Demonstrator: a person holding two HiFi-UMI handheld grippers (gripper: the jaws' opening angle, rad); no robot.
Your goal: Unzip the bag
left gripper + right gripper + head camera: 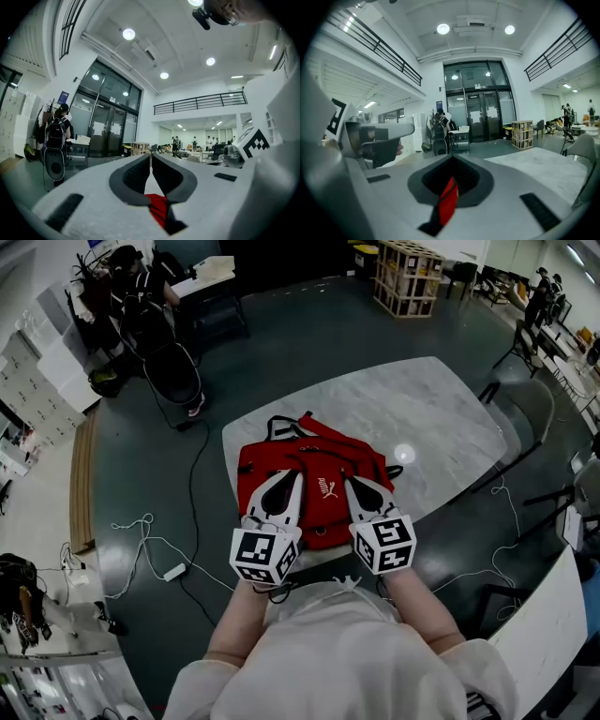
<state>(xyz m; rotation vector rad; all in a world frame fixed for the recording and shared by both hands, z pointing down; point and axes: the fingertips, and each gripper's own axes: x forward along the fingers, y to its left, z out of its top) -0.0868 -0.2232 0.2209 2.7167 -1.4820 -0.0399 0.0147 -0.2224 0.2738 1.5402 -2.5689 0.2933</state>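
Observation:
A red backpack (314, 470) with black straps lies flat on the pale marble table (431, 409). Both grippers rest over its near half, side by side. My left gripper (296, 476) points away from me at the bag's middle; in the left gripper view its jaws (151, 158) meet at the tips, with red fabric (158, 206) caught low between them. Just to its right, my right gripper (349, 480) is shut too; in the right gripper view (451, 161) a red strip of the bag (448, 201) stands pinched between its pads. The zip itself is hidden from me.
A black pushchair (169, 362) stands on the floor at the far left. White cables and a power strip (174, 572) trail left of the table. A grey chair (530, 404) sits at the table's right. A white desk edge (544, 634) lies near right.

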